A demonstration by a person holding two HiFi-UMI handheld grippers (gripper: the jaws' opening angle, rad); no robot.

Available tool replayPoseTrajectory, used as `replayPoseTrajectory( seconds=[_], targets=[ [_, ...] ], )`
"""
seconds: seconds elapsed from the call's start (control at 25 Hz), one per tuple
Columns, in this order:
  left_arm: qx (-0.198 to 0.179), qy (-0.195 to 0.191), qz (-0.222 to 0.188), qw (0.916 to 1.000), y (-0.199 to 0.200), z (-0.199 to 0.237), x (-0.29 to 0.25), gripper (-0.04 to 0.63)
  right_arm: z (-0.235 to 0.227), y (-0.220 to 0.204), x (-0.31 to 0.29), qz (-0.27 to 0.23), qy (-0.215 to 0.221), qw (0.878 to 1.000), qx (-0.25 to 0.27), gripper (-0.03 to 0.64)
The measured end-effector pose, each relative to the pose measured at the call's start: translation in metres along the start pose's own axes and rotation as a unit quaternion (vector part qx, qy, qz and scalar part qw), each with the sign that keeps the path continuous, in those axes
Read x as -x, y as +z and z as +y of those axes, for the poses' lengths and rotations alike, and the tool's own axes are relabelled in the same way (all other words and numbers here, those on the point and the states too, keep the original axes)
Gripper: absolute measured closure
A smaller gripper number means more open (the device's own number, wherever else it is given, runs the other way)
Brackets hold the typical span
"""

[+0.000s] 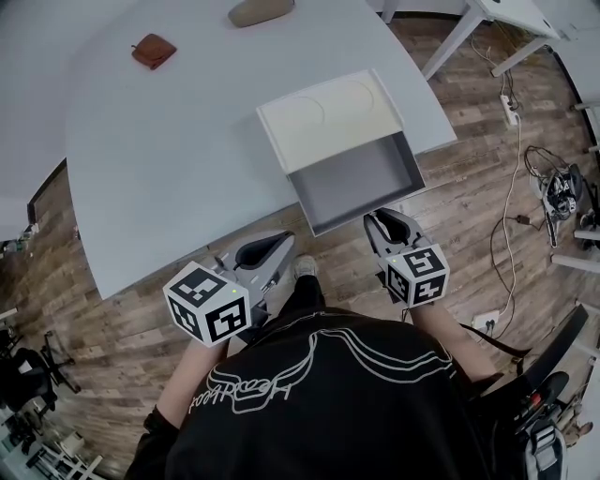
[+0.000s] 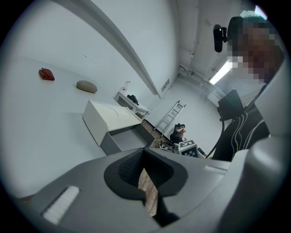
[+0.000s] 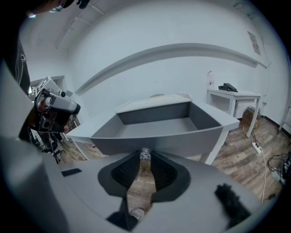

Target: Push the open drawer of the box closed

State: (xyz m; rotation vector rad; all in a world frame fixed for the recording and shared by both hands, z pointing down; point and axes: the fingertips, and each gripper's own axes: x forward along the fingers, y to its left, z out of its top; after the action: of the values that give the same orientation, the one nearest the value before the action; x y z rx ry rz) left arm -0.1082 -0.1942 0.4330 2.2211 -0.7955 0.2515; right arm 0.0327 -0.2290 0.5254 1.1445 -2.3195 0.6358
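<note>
Sitting near the front edge of the white table [image 1: 169, 169], the cream box [image 1: 328, 112] has its grey drawer [image 1: 352, 178] pulled fully out. The open tray juts past the table edge, over the wooden floor [image 1: 469, 187], toward the person. The drawer holds nothing that can be seen.

The right gripper [image 1: 389, 225] is just in front of the drawer's front panel, near that panel's right end, and points at it. In the head view a thin gap seems to separate the tips from the panel. In the right gripper view the panel spans the frame right above the jaws, very close, but I cannot tell whether they touch it. These jaws are closed together, leaving only a narrow slit through which floor shows, and they grip nothing.

The left gripper [image 1: 272, 251] hangs lower and to the left of the drawer, over the floor beside the table edge, clear of both box and drawer. In its own view the box and open drawer lie ahead and up to the left, well apart from the tips. Its jaws are also drawn together and empty.

Far back on the table lie a small reddish-brown pouch [image 1: 153, 51] and a tan oval object [image 1: 261, 11], both well away from the box.
</note>
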Motion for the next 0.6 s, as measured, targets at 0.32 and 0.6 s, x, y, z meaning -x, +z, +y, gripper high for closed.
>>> replayPoseTrajectory(
  seconds=[0.32, 0.6],
  targets=[
    [-0.002, -0.005, -0.001, 1.0, 0.007, 0.004, 0.001, 0.589, 0.003, 0.019, -0.008, -0.01, 0.001, 1.0, 0.005, 0.54],
    [0.001, -0.006, -0.005, 1.0, 0.013, 0.011, 0.002, 0.589, -0.004, 0.038, -0.034, -0.012, 0.001, 1.0, 0.002, 0.54]
  ],
)
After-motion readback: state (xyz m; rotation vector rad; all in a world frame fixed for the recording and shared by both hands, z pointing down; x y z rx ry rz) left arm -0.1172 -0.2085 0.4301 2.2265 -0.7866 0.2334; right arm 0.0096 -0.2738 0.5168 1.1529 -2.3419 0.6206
